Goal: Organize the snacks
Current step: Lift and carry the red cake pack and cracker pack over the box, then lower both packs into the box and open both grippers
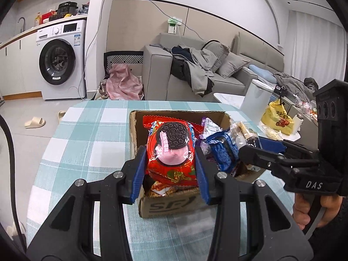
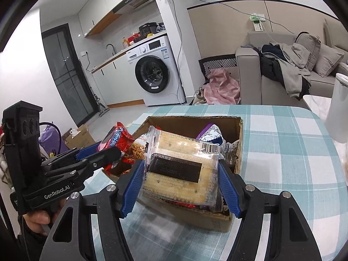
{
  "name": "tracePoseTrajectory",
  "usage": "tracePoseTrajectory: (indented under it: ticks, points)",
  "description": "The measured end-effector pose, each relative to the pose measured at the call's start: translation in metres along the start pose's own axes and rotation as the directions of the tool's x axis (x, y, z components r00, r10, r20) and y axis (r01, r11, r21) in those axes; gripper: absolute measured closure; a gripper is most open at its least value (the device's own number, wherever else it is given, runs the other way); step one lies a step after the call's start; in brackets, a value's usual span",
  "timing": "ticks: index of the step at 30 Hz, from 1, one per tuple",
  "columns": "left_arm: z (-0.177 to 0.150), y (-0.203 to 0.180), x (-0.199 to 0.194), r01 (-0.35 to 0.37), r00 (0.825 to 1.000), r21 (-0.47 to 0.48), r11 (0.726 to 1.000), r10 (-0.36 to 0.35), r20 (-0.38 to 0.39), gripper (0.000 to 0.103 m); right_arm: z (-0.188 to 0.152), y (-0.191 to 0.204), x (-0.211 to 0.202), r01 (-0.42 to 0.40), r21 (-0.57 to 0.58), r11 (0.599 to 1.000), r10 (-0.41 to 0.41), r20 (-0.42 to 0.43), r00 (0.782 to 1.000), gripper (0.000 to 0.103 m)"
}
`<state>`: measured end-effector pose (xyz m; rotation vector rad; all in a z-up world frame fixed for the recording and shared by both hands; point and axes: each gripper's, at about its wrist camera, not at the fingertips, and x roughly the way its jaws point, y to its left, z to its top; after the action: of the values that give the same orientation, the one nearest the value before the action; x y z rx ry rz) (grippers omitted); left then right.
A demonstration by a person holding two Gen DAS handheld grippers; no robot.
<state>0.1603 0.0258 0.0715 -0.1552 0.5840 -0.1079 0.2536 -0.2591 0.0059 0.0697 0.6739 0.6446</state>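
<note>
My left gripper [image 1: 170,167] is shut on a red Oreo pack [image 1: 171,150] and holds it over the near end of a brown cardboard box [image 1: 169,206] on the checked table. My right gripper [image 2: 181,187] is shut on a clear pack of crackers [image 2: 180,165] and holds it above the same box [image 2: 237,130]. The right gripper also shows in the left wrist view [image 1: 250,150], at the box's right side. The left gripper shows in the right wrist view [image 2: 108,150], with the red pack [image 2: 119,139] in it. Blue [image 1: 224,152] and purple [image 2: 208,130] packs lie in the box.
The table has a teal and white checked cloth [image 1: 87,143]. A white cylinder bin [image 1: 257,100] stands beyond the table's right edge. A yellow bag [image 1: 278,117] and clutter lie on a low table to the right. A grey sofa [image 1: 195,76] and a washing machine [image 1: 61,61] stand behind.
</note>
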Motion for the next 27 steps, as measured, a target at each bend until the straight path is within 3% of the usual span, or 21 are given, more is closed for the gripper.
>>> tracePoseTrajectory:
  ticks: [16, 27]
  points:
    - [0.0, -0.01, 0.052, -0.035, 0.999, 0.049, 0.998, 0.036, -0.028, 0.064, 0.006, -0.01, 0.036, 0.066, -0.036, 0.997, -0.067, -0.028, 0.997, 0.035]
    - [-0.007, -0.012, 0.064, -0.036, 0.998, 0.067, 0.997, 0.039, -0.049, 0.064, 0.008, -0.011, 0.044, 0.102, -0.079, 0.992, -0.104, -0.019, 0.994, 0.034]
